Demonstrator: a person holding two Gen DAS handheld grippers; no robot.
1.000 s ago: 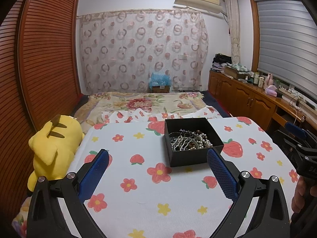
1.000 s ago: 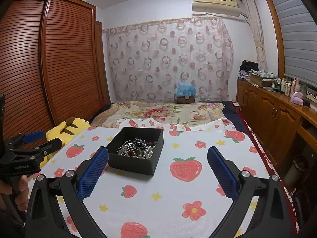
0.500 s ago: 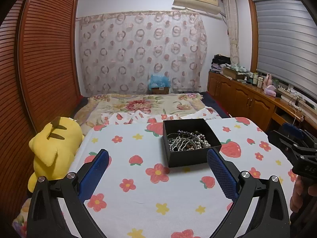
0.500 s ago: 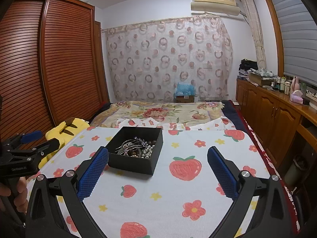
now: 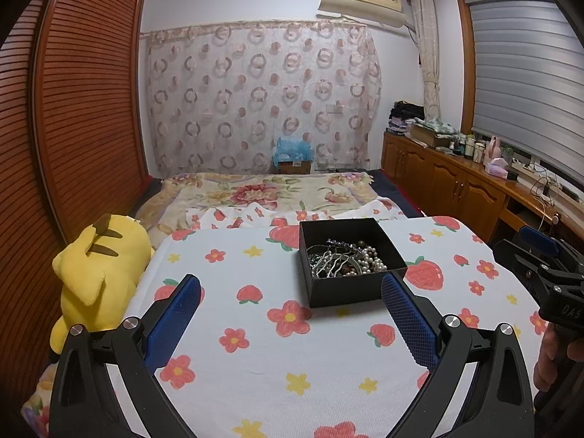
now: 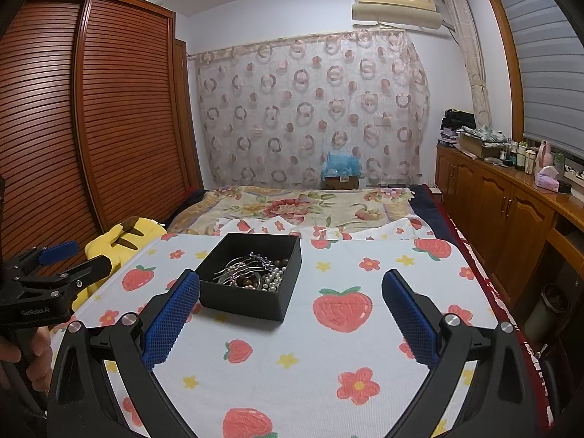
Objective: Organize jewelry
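While both tools hang over the cloth, I can read two markings: "GenRobot.AI" on the body of the left gripper point(image 6: 54, 255) at the left edge of the right wrist view, and "DAS" on the body of the right gripper point(image 5: 540, 252) at the right edge of the left wrist view; the rest of that word is cut off. A white label on the cardboard box point(image 6: 341, 181) at the far wall is too small to read.

My left gripper's blue pads point(image 5: 175, 310) stand wide apart with nothing between them, and the right gripper's pads point(image 6: 408, 314) are spread just as wide and also carry nothing.

The black jewelry box point(image 5: 348, 261) sits open on the tablecloth point(image 5: 255, 365), right of centre in the left view and left of centre in the right view. Inside it lie a silver hair comb point(image 6: 244, 268), white pearl beads point(image 6: 273, 281) and some dark brown beads, all tangled together.

The tablecloth is white, printed with strawberries, red flowers and yellow stars. A yellow plush toy point(image 5: 98, 270) lies at its left edge. Beyond it is a bed with a floral blanket point(image 6: 306, 206), a circle-patterned curtain point(image 6: 310, 109), a slatted wooden wardrobe point(image 6: 109, 127) at left, wooden cabinets point(image 6: 511, 211) at right, and an air conditioner point(image 6: 396, 3) high on the wall.
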